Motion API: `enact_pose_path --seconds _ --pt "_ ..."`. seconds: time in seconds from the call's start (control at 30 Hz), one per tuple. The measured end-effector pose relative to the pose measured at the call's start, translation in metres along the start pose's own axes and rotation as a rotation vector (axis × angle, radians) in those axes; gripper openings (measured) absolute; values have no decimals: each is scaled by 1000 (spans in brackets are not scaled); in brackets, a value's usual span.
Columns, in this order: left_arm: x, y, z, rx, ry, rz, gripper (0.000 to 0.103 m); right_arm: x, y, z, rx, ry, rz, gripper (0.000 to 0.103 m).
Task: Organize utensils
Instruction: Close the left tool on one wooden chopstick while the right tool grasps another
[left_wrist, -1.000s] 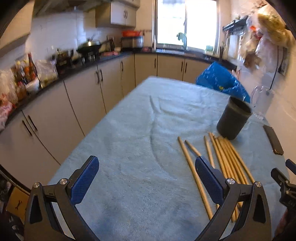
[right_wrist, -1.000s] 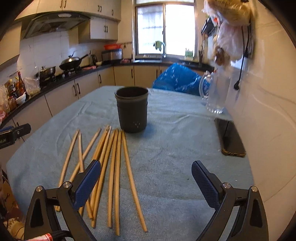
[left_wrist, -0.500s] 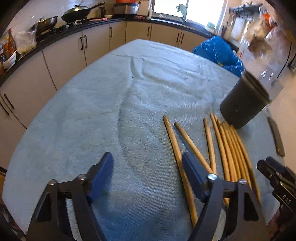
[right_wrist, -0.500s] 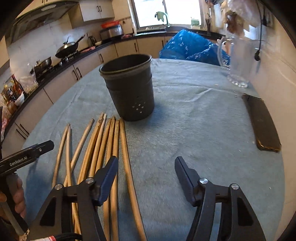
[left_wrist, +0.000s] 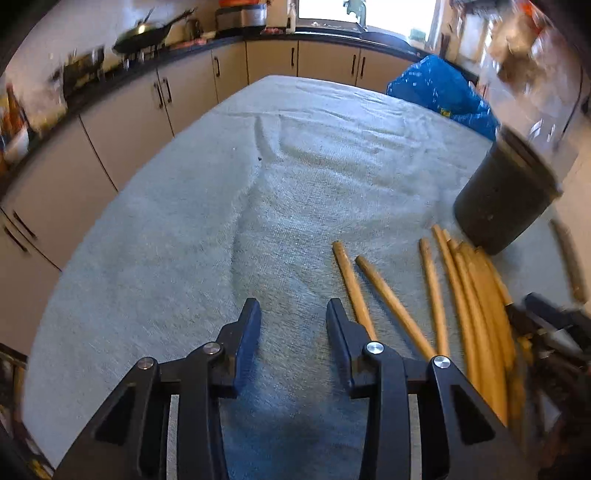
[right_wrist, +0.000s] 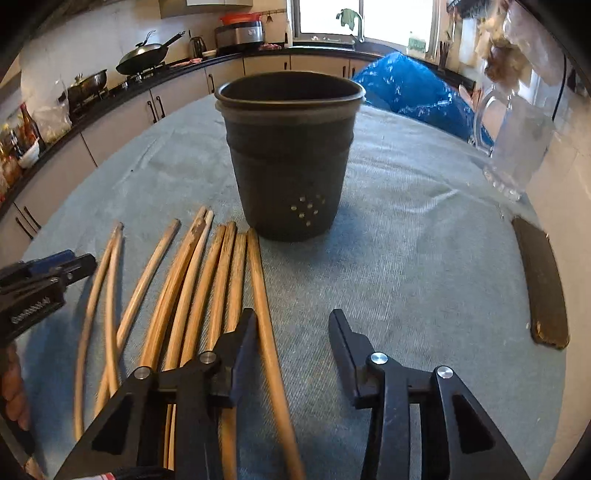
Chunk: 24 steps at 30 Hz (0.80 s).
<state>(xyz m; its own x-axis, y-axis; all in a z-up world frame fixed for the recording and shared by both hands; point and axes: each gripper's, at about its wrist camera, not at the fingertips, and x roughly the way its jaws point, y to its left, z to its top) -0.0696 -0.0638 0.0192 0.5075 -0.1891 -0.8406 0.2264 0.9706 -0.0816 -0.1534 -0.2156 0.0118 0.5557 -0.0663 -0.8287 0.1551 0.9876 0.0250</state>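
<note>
Chopsticks (left_wrist: 436, 295) lie loose on the cloth-covered table (left_wrist: 184, 229) in the left wrist view, at about two o'clock from the left tongs (left_wrist: 293, 321), their long axes running from the near edge up toward the dark cup (left_wrist: 506, 199) at one o'clock. The left tongs are parted with nothing between them, over bare cloth; the nearest stick passes just beside the right-hand finger, not inside the gap. In the right wrist view, the chopsticks (right_wrist: 207, 288) fan out from eleven o'clock down to seven, again pointing lengthwise at the cup (right_wrist: 290, 158), which stands upright at twelve. The right tongs (right_wrist: 293, 332) are also open and empty, but the outermost stick runs through their gap close to the left finger, so the right hand looks better placed to close on one.
</note>
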Motion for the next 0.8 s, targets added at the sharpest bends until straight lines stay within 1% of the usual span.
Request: enact_pose_path --seconds 0.07,0.1,0.13,0.2,0.3,0.47,0.53,0.6,0.63,0.67,0.73,0.8 --pt "-5 9 -1 -63 13 -61 40 1 -2 1 3 1 3 43" --pt "-8 13 -2 -86 9 -78 41 1 -2 1 4 -1 4 43" --pt "-10 14 -3 -95 2 -83 44 2 -2 1 4 -4 3 43" --pt "-10 13 -5 -85 -7 -88 44 2 -3 0 6 -12 1 43" --pt "-4 5 -6 -56 3 -71 44 1 -3 -2 9 -23 -4 43" --pt "3 -15 0 16 -36 -5 45 0 -5 -4 27 -14 -12 43" --pt "4 -16 1 26 -39 1 44 -1 -7 -3 41 -7 -14 42" --pt "6 -16 1 39 -14 -1 14 -2 -10 -4 52 -2 -24 35" --pt "6 -16 1 59 -19 31 3 -3 -12 -5 63 1 -26 28" --pt "7 -15 0 76 -16 36 2 -4 -14 -5 71 4 -27 22" --pt "6 -12 -1 86 -10 18 0 -6 -21 -7 93 11 -28 16" --pt "3 -4 -3 61 13 -14 0 -8 -26 -10 113 17 -24 15"
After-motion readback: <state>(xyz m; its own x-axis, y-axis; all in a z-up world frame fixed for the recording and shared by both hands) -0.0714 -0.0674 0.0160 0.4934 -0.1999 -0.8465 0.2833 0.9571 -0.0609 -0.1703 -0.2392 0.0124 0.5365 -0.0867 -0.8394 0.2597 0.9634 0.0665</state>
